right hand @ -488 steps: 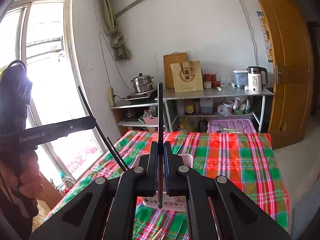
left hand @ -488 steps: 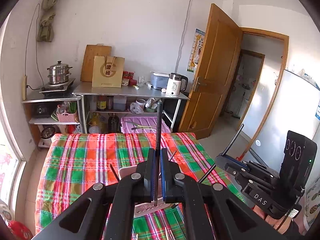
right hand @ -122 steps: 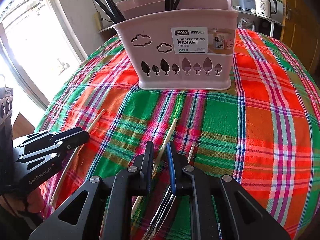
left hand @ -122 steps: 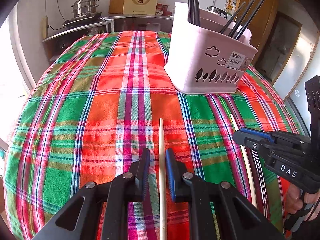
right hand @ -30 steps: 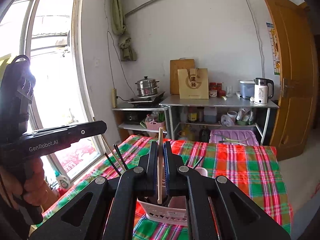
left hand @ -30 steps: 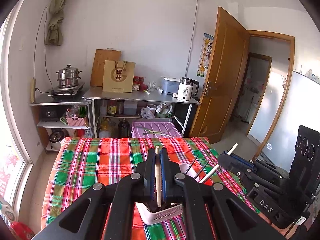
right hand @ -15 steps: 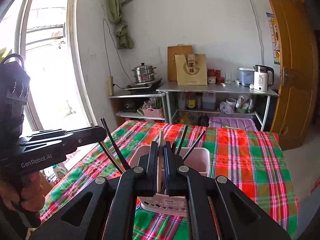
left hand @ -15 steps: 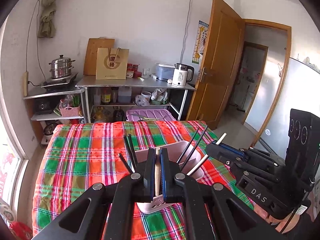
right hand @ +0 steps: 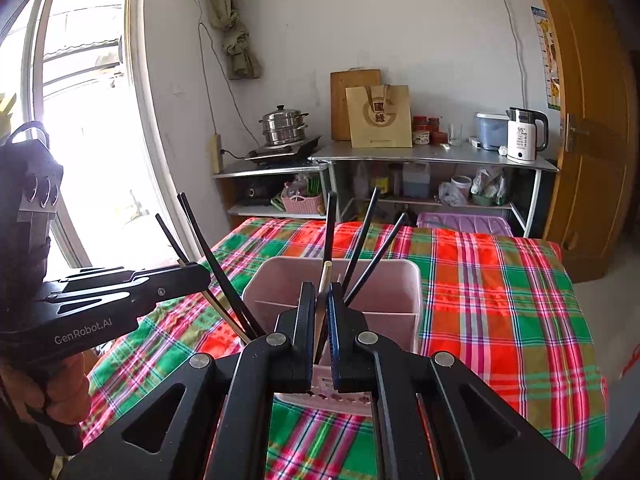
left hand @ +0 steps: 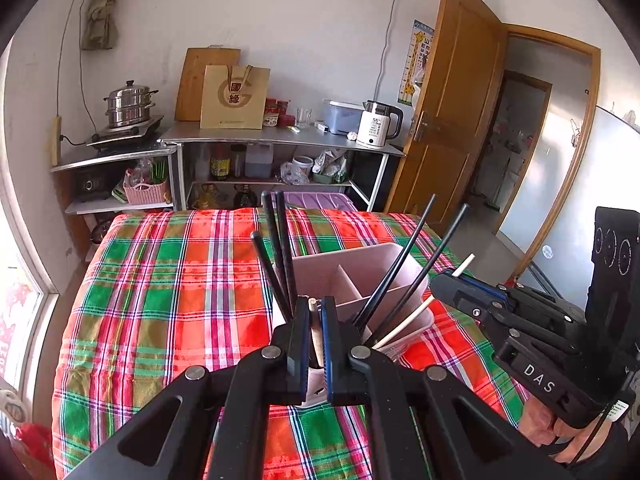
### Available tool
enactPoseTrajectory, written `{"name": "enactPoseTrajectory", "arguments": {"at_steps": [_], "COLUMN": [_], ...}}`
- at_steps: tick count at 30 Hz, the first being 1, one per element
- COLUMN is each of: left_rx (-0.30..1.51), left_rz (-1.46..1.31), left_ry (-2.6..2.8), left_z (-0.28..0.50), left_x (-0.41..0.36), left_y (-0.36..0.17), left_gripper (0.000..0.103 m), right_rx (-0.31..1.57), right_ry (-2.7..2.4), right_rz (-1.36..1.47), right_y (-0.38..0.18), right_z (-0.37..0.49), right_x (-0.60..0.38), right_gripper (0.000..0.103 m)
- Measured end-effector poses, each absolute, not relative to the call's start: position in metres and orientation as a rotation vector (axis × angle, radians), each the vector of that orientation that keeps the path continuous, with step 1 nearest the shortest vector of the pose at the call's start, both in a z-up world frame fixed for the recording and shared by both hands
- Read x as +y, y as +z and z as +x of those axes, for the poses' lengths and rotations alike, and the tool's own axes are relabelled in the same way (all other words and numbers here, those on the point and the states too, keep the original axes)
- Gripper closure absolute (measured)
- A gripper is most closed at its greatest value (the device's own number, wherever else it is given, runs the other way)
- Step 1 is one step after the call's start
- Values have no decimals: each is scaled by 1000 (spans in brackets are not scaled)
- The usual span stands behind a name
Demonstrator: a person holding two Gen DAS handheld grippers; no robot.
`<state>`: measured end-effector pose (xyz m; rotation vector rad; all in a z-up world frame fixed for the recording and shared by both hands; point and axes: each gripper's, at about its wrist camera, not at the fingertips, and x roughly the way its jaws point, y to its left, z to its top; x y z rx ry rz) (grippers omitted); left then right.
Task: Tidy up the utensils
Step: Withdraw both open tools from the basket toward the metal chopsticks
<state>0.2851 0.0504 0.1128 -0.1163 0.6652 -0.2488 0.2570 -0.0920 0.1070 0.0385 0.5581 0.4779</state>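
Observation:
A pink chopstick basket (left hand: 372, 276) (right hand: 384, 284) stands on the plaid tablecloth and holds several black chopsticks (left hand: 280, 248) (right hand: 360, 240). My left gripper (left hand: 315, 308) is over the basket's left compartment, its jaws slightly apart around a light wooden chopstick (left hand: 316, 332) that stands down into the basket. My right gripper (right hand: 322, 292) is over the basket's near side, jaws slightly apart around another wooden chopstick (right hand: 323, 292) that leans in the basket. It also shows in the left wrist view (left hand: 404, 324), below the right gripper (left hand: 452, 280).
The table has a red and green plaid cloth (left hand: 180, 280) (right hand: 500, 280). Behind it stand metal shelves with a steamer pot (left hand: 129, 104), a paper bag (left hand: 234, 96) and a kettle (left hand: 376, 124). A wooden door (left hand: 448, 112) is open at right; a window (right hand: 88, 140) is at left.
Both grippers have come down over the basket, lowering their wooden chopsticks into it. Both pairs of jaws have parted slightly from the chopsticks.

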Motion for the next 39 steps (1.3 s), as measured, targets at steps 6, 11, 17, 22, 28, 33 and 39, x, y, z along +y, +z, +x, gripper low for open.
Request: {"name": "enactPoseTrajectory", "arguments": {"at_steps": [6, 11, 17, 22, 28, 33, 39], "left_rx": [665, 683, 699, 663, 607, 573, 549], "left_rz": [-124, -139, -139, -128, -112, -99, -128], "left_ry": [-236, -212, -183, -193, -204, -202, -209], "left_z": [291, 296, 294, 282, 256, 230, 191], "left_x": [54, 59, 63, 62, 59, 58, 64], "left_y": [107, 101, 96, 105, 118, 123, 116], "left_gripper": [97, 94, 94, 88, 83, 83, 82], "right_rx": [596, 607, 625, 598, 555, 537, 547], "right_ry": [470, 464, 446, 454, 469, 475, 489], "right_rz": [47, 51, 62, 71, 67, 67, 96], "right_y": [94, 88, 88, 97, 108, 109, 101], "right_z": [267, 270, 268, 259, 238, 218, 192], "right_x": [-93, -93, -97, -102, -108, -117, -134], "right_gripper": [96, 95, 86, 79, 75, 75, 74]}}
